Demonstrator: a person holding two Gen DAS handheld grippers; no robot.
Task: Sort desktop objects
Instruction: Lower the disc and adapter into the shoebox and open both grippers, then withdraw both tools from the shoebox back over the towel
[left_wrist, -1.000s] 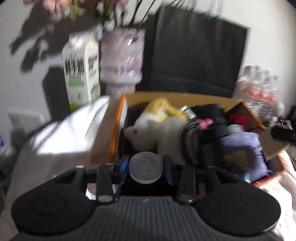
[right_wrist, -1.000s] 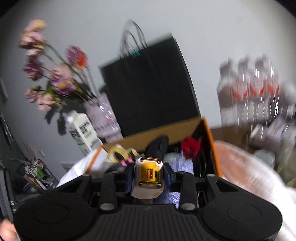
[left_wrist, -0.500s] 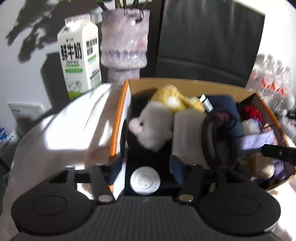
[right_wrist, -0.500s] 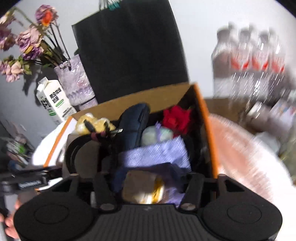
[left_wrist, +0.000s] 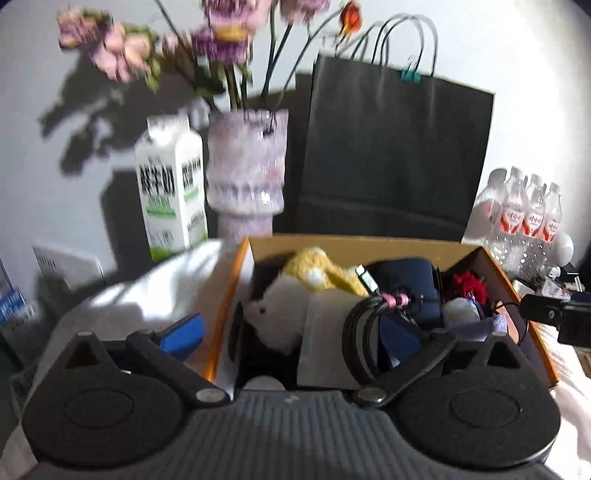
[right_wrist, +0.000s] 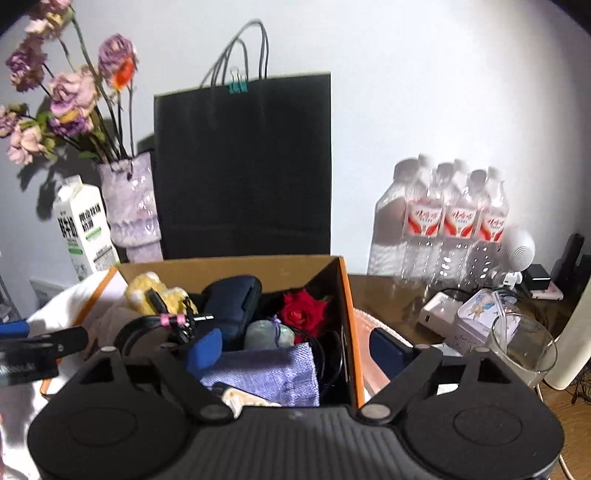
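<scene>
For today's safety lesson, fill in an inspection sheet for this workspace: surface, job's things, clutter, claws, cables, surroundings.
Surface: brown wooden desk, partly under white cloth.
Job's things: orange-edged cardboard box holding yellow plush toy, white plush toy, navy zip case, red rose, lilac woven cloth.
Clutter: milk carton, clear drinking glass, pack of water bottles.
Claws: left claw and right claw opening, nothing between their pads.
Cables: coiled black cable in the box.
Surroundings: black paper bag, lilac vase of flowers, white wall.
</scene>
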